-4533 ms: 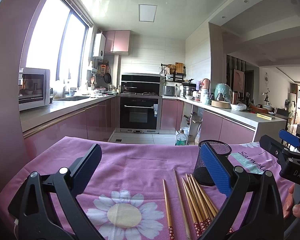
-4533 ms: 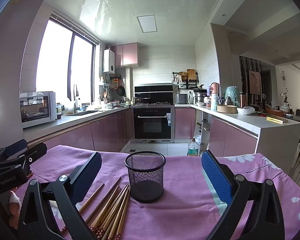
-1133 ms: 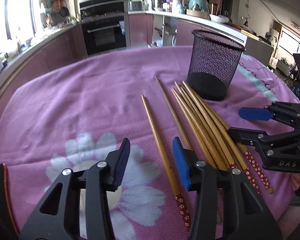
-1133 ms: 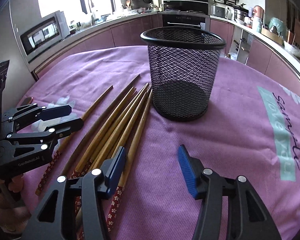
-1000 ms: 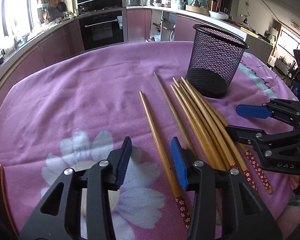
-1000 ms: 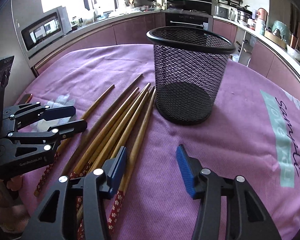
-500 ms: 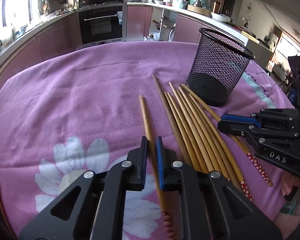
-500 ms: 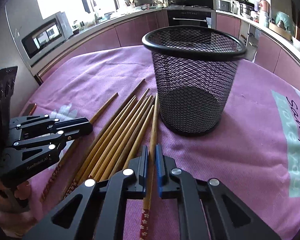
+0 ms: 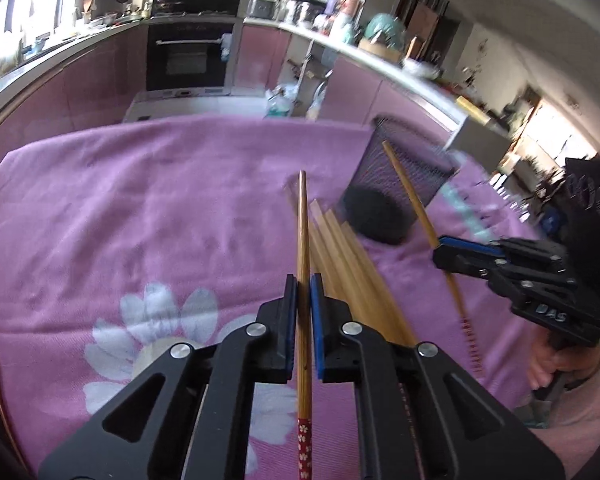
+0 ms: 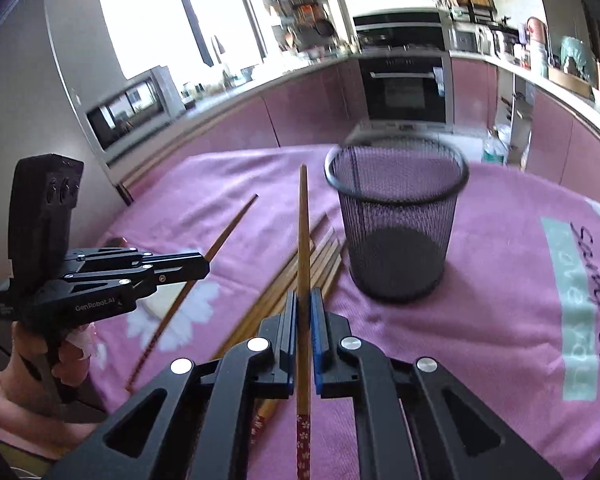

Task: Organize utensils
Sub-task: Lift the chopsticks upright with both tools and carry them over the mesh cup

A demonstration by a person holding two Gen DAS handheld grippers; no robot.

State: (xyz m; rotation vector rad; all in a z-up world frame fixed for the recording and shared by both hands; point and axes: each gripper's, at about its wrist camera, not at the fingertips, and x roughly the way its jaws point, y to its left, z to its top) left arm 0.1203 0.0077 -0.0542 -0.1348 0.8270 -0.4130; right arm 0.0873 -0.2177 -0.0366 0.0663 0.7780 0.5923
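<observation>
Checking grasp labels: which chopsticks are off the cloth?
Two: one in the left gripper, one in the right gripper. The remaining chopsticks lie flat beside the mesh cup.

A home kitchen: built-in oven [image 10: 406, 80], pink cabinets [image 10: 300, 116], microwave [image 10: 132, 104].

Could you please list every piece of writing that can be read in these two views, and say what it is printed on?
"GenRobot.AI": white lettering on the side of the left gripper.
"DAS": raised letters on the body of the right gripper.
"Sample": dark script on the teal stripe of the pink tablecloth, blurred, so uncertain.
Appliance labels behind: too small to read.
</observation>
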